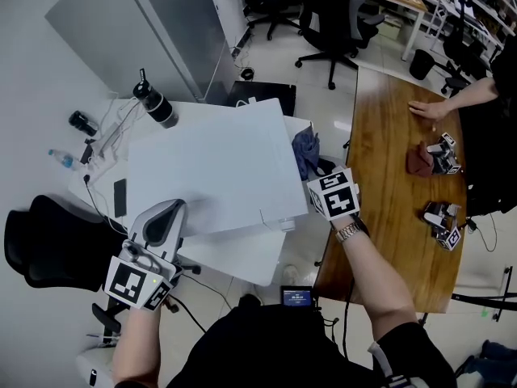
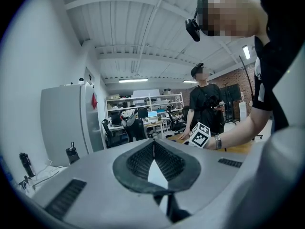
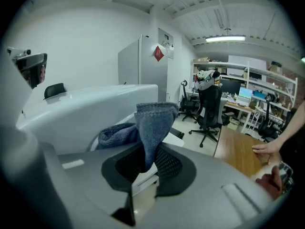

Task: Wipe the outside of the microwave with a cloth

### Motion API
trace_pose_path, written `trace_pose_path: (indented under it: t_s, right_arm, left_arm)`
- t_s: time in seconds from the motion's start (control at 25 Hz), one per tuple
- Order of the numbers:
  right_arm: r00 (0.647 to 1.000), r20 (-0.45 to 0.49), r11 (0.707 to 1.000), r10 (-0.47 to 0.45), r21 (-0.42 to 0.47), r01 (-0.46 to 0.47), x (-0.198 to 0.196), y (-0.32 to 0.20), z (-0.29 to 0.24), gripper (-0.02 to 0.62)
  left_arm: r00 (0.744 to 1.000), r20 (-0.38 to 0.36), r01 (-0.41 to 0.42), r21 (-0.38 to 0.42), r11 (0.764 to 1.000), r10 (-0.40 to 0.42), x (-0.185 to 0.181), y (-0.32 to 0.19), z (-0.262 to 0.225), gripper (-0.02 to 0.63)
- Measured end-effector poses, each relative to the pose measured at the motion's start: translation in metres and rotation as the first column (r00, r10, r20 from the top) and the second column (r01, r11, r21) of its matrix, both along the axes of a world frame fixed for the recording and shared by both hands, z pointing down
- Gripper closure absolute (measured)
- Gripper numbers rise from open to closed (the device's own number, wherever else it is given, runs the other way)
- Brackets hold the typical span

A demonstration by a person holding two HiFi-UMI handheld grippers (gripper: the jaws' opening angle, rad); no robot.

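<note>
I'm working both grippers from the head view, and everything is placed off the white microwave (image 1: pixel 212 168), which sits mid-frame with its flat top facing up.

Right gripper (image 1: pixel 313 170) is at the microwave's right side, just past the top's right edge. In the right gripper view its jaws are closed down on the blue cloth (image 3: pixel 153 120). The pads pinch a fold, the rest sticks up above the tips, and another bunch hangs toward the microwave (image 3: pixel 90 109). From the head view the cloth (image 1: pixel 305 152) sits right against the microwave's right side. I can't tell if it is actually pressing on the panel.

Left gripper (image 1: pixel 171 210) is at the near-left part of the microwave's top. In the left gripper view (image 2: pixel 153 146) the jaw tips meet with nothing between them, so it is closed and empty. I can't confirm contact with the top.

A black bottle (image 1: pixel 154 103) stands off the microwave's far-left corner. A wooden table (image 1: pixel 388 217) runs to the right of the microwave, just beyond the right gripper. On it, well right of the microwave, lie a dark red cloth (image 1: pixel 418 159) and another person's hand (image 1: pixel 426 109). A black office chair (image 1: pixel 335 10) is far behind the microwave.
</note>
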State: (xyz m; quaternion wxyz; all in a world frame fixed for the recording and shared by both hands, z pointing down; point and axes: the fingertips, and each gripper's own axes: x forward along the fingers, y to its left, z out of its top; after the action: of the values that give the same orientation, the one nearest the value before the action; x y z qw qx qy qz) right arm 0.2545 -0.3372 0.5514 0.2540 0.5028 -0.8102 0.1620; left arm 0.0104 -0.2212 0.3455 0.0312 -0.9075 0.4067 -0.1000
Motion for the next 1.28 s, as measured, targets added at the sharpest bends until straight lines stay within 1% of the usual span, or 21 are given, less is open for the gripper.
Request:
trace_pose_path:
  t_s: [0.28,0.64,1.08,1.28]
  right_arm:
    - [1.000,-0.021,0.999,-0.011,-0.039,0.010,0.000,-0.003,0.036,0.543]
    - [0.997,-0.060,0.993,-0.038,-0.114,0.031,-0.001,-0.004,0.078,0.543]
    - [0.993,-0.106,0.984,-0.053,-0.177,0.034,0.006,-0.004,0.109,0.543]
    - [0.991,-0.121,0.980,-0.048,-0.196,0.024,0.013,-0.002,0.114,0.543]
  left_arm:
    - [1.000,0.011,0.030,-0.011,1.000,-0.029,-0.003,0.000,0.004,0.600]
    - [0.998,0.020,0.061,-0.015,0.998,-0.060,-0.002,0.002,0.008,0.600]
    - [0.993,0.035,0.116,-0.021,0.993,-0.115,-0.005,0.012,0.013,0.600]
    - [0.990,0.036,0.136,-0.024,0.990,-0.135,-0.006,0.017,0.014,0.600]
